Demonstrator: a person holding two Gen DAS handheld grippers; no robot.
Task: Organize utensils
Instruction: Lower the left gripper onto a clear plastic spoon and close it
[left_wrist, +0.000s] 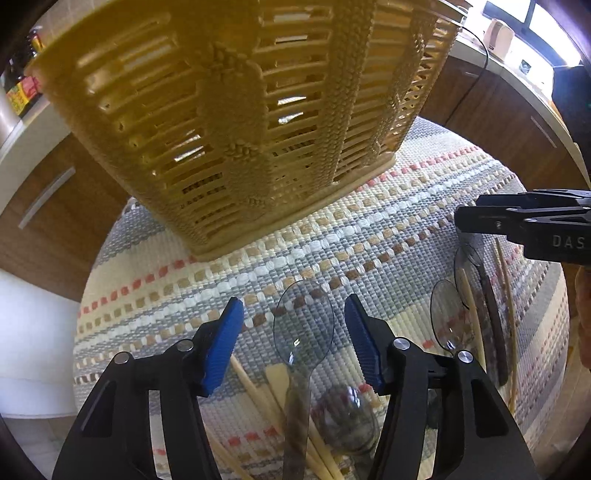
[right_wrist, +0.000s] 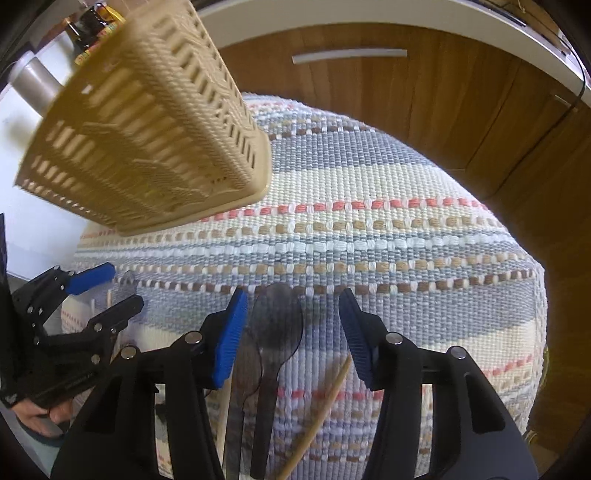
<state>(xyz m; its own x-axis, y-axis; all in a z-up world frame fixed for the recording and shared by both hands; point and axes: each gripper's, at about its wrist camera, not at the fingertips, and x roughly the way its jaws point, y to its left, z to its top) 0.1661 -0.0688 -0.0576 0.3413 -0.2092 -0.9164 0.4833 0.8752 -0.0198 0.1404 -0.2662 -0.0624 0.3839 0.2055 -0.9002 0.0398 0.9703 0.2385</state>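
Looking along the left gripper (left_wrist: 293, 343), its blue-padded jaws stand partly apart over a striped woven mat (left_wrist: 406, 206), and a clear plastic spoon (left_wrist: 303, 325) lies between them with its bowl toward twelve o'clock; neither pad touches it. Under its handle, toward six o'clock, lie pale wooden chopsticks (left_wrist: 258, 395) and a second clear spoon bowl (left_wrist: 347, 413). At twelve o'clock a tan plastic weave-pattern basket (left_wrist: 229, 122) stands on the mat. At three o'clock more clear spoons (left_wrist: 447, 314), a dark utensil (left_wrist: 493, 325) and wooden sticks (left_wrist: 508, 295) lie together, with the right gripper (left_wrist: 517, 221) reaching in above them. From the right gripper's own view (right_wrist: 293, 332), its jaws are likewise partly apart and hold nothing; a smoky clear spoon (right_wrist: 277, 321) lies between them, close beside the left-hand pad, though I cannot tell whether it touches. A wooden chopstick (right_wrist: 325, 402) slants at five o'clock. The basket (right_wrist: 147, 122) sits at ten o'clock, and the left gripper (right_wrist: 107, 291) shows at nine o'clock, a hand (right_wrist: 40, 413) gripping its handle.
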